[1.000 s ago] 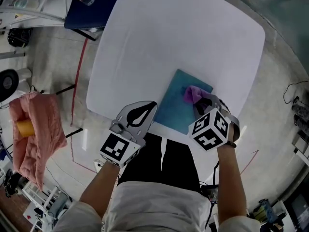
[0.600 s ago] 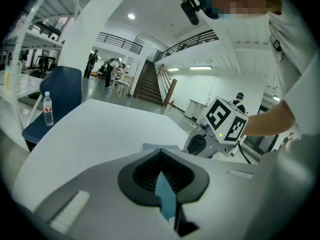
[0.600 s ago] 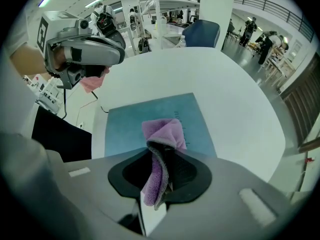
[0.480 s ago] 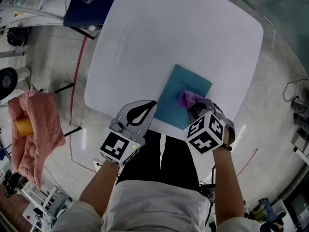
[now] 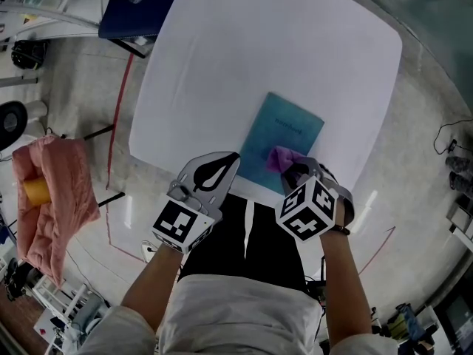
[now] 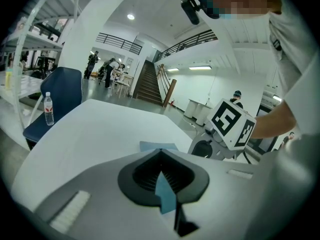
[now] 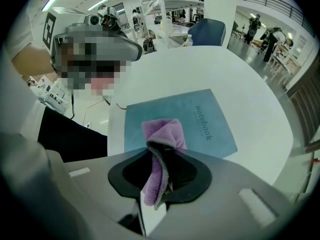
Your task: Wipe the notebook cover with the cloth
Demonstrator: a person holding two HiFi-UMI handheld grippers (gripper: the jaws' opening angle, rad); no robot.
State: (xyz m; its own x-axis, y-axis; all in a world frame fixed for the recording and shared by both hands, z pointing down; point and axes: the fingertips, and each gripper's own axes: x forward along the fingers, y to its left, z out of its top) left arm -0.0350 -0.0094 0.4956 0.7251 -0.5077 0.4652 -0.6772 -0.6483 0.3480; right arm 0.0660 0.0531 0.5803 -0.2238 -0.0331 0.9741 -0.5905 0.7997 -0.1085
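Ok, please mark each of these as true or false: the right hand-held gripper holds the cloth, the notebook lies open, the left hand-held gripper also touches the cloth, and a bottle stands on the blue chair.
1. The right hand-held gripper is shut on the purple cloth. True.
2. The notebook lies open on the table. False: it is closed, and its teal cover with the printed word "notebook" faces up.
3. The left hand-held gripper also touches the cloth. False: it is apart from the cloth, near the notebook's left edge.
4. A bottle stands on the blue chair beyond the table. True.
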